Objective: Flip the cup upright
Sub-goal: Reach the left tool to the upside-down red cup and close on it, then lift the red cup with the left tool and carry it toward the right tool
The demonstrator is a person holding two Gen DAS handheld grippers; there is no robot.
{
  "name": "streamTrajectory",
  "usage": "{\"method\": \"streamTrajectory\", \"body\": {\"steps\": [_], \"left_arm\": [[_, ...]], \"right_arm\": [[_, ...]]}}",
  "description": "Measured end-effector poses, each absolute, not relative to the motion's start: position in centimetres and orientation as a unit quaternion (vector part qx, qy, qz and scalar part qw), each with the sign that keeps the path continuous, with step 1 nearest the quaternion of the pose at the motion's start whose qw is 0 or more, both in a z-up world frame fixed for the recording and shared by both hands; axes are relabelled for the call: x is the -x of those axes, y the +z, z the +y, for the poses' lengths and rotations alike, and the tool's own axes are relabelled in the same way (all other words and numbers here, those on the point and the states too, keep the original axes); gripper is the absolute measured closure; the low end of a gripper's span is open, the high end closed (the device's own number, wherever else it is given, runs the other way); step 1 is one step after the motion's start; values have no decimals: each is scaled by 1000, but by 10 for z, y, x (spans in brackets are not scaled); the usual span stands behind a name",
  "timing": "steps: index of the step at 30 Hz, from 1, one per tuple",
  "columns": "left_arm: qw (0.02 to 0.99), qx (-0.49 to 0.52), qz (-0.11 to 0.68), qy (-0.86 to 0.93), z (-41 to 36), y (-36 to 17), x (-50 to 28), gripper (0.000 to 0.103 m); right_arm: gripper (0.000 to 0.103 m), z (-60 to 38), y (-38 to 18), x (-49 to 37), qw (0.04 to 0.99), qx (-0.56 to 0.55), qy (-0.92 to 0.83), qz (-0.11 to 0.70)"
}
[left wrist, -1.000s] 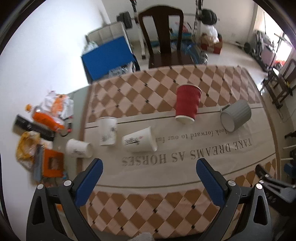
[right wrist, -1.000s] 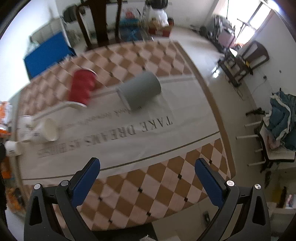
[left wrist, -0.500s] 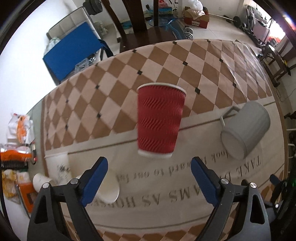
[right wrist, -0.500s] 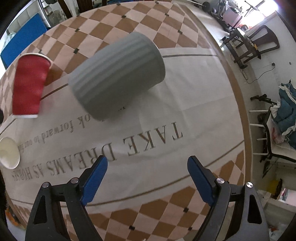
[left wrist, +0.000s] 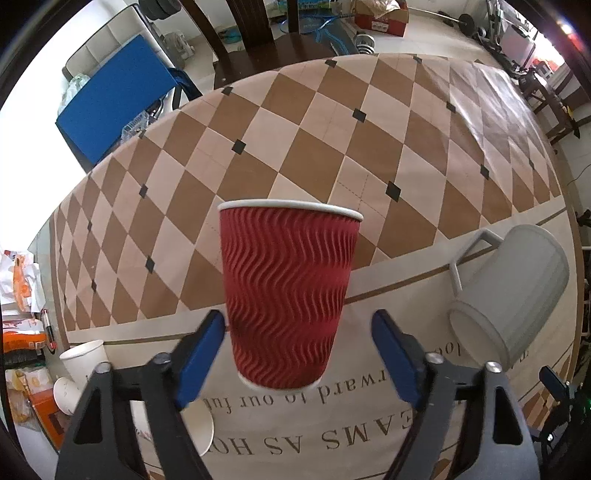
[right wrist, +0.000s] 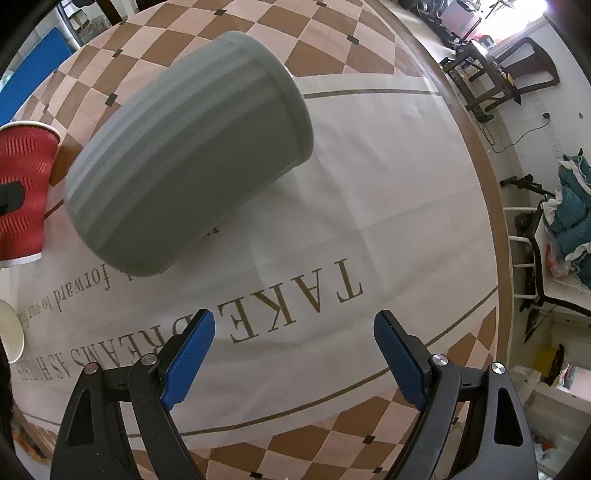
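Note:
A red ribbed paper cup (left wrist: 288, 295) lies on its side on the tablecloth, mouth toward me; it also shows in the right wrist view (right wrist: 22, 192). My left gripper (left wrist: 297, 334) is open, its blue pads on either side of the cup, not touching it. A grey ribbed mug (right wrist: 188, 170) with a handle lies on its side to the right; it also shows in the left wrist view (left wrist: 513, 291). My right gripper (right wrist: 293, 341) is open and empty, just short of the mug.
White paper cups (left wrist: 83, 360) lie at the left of the table, one more near my left finger (left wrist: 201, 430). The checked tablecloth (left wrist: 332, 147) stretches behind. Clutter sits at the left edge (left wrist: 22, 280). A dark chair (left wrist: 258, 33) stands behind the table.
Both grippers have moved forward and down. The red cup now sits between my left pads, and the grey mug looms larger in front of my right gripper.

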State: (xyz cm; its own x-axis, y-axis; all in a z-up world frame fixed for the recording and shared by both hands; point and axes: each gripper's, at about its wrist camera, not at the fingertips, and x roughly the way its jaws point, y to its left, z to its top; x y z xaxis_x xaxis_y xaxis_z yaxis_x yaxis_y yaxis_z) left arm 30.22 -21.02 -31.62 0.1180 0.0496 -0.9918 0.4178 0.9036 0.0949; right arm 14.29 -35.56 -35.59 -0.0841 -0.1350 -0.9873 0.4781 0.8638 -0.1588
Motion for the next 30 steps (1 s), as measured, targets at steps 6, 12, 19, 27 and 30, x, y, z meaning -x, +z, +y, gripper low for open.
{"method": "streamTrajectory", "body": {"steps": [6,12,19,27,30], "left_arm": [[726,-188,651,-118,-213,-326,-313,31],[733,-187,643,-118,-215,-327,-317,34],[744,-191,629,-121,-215,-314,-313,34],[755,-178,620,-119,-202,-291,-304,34],[757,-168,620,-116,-196,-284,-297,34]], "right_arm": [[14,-363,-361,-147,664,-125,-234,699],[14,-367,-361,-152,664,-125,-237,698],[14,-372,-356,-149,669,-125,-237,693],[14,-366,-339,-142,675,-120,-235,689],[14,-365,-331,-139,679,-118,-233,686]]}}
